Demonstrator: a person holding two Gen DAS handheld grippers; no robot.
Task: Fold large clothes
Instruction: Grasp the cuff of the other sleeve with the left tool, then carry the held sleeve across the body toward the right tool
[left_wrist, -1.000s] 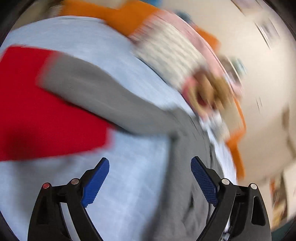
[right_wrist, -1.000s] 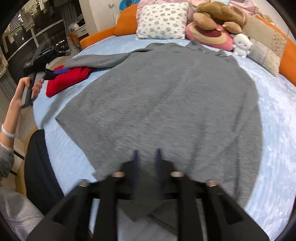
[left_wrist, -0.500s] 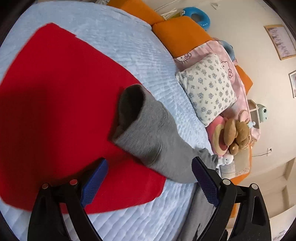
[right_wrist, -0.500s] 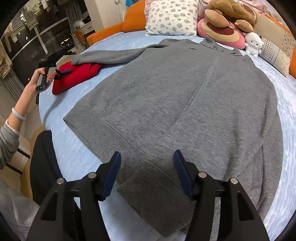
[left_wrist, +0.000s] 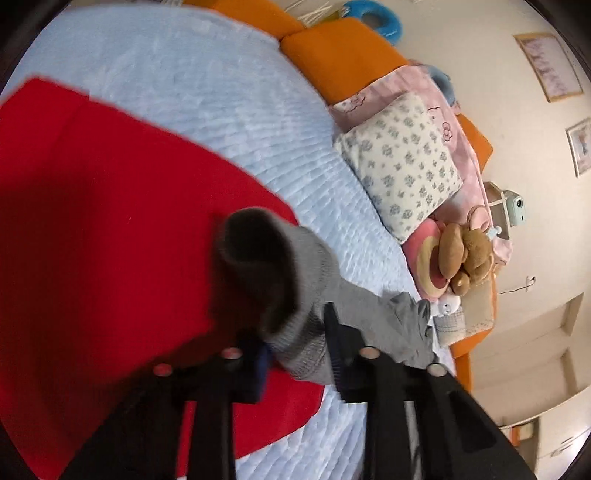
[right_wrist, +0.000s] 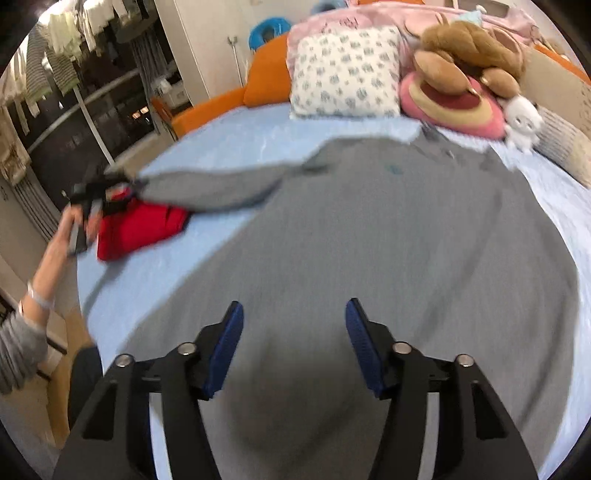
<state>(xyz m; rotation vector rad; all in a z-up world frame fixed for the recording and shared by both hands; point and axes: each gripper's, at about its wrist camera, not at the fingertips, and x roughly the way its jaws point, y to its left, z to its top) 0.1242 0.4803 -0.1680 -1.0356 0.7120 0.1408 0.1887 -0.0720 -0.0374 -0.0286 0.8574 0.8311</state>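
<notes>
Half a second ago apart, the left gripper (left_wrist: 295, 347) now clamps the grey sweater's cuff (left_wrist: 280, 280) over the red garment (left_wrist: 110, 221). Only the right view shows the sweater's body (right_wrist: 369, 240) spread on the blue bed (right_wrist: 229, 229), under the right gripper (right_wrist: 293, 347), whose fingers are apart; pillows (right_wrist: 343, 74) lie beyond.

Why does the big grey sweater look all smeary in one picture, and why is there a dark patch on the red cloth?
Right wrist view: motion blur smears the grey knitted sweater, and the fisheye lens bends the light blue bed. Left wrist view: sharper; the left gripper, closed on the sweater's ribbed cuff, casts a shadow on the red cloth.
</notes>
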